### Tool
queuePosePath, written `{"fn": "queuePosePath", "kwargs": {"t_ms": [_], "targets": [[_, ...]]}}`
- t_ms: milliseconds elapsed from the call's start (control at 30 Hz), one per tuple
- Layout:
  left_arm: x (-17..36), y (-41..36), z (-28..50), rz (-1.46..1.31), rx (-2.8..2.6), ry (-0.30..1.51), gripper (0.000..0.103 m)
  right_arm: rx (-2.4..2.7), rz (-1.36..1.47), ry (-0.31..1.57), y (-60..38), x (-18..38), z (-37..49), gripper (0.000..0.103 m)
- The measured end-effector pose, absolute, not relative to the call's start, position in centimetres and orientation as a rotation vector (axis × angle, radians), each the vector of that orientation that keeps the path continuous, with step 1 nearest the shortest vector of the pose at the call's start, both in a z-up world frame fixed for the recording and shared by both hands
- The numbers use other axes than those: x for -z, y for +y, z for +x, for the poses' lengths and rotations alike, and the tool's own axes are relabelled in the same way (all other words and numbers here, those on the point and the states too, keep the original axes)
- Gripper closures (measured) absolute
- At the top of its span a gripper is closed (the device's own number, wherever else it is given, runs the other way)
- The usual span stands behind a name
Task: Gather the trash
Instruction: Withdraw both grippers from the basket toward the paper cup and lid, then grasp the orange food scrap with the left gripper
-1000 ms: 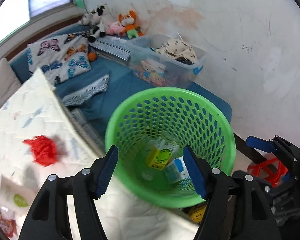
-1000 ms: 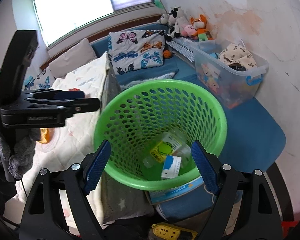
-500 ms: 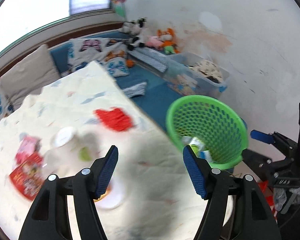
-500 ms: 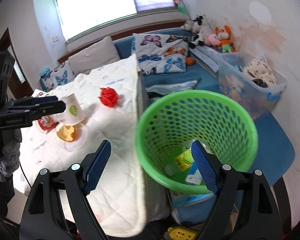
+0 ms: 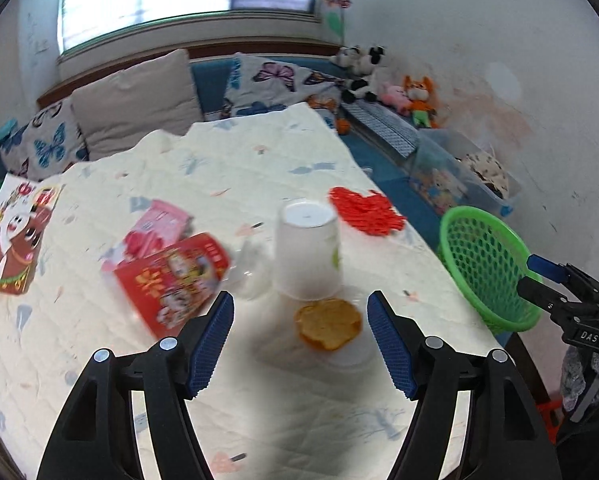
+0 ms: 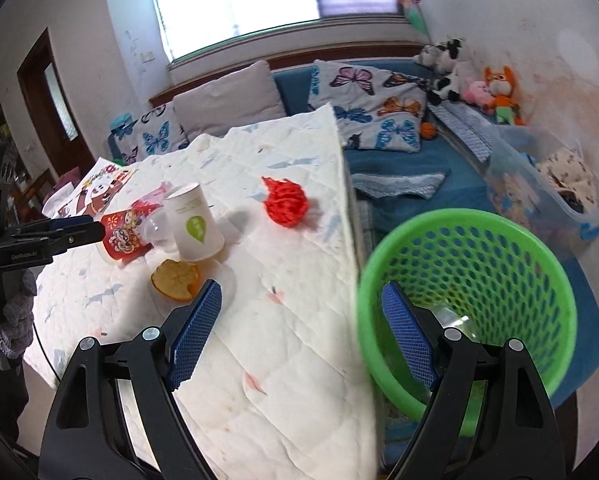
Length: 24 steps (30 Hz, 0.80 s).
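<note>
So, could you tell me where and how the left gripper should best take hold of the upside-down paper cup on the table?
Grip the paper cup across its side wall, about mid-height, coming in level from the near side. It stands inverted, wide rim down, so the walls taper upward. The left gripper is open; the orange peel lies in front, so probably pass above it.

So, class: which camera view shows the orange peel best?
The left wrist view: the orange peel lies centred just ahead of the open left gripper, seen from above. The right wrist view shows it smaller, off to the left.
</note>
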<state>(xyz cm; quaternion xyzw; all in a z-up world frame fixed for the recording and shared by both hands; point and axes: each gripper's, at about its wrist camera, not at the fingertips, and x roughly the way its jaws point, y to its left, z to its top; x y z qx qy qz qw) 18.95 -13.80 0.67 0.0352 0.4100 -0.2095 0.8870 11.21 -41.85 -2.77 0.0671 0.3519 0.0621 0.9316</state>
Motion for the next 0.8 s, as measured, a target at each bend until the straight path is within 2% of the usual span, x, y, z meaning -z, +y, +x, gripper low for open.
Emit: {"fn": "queuePosePath", "kwargs": {"t_ms": [300,567,800], "targets": [[2.0,-13.0,19.2,0.059,0.459,0.914,0.037,-0.16,0.128,0.74,-40.1,3.3,14.2,0.021],[5.7,-15.3,20.2,0.073,0.512,0.993,0.049,-0.169,0.124,0.757,-40.0,4.0,14.8,0.022],[8.1,-16.0,21.8,0.043,0.529,1.055,0.068,-0.167,0.123,0.774,-40.1,4.7,15.4,0.022]]}}
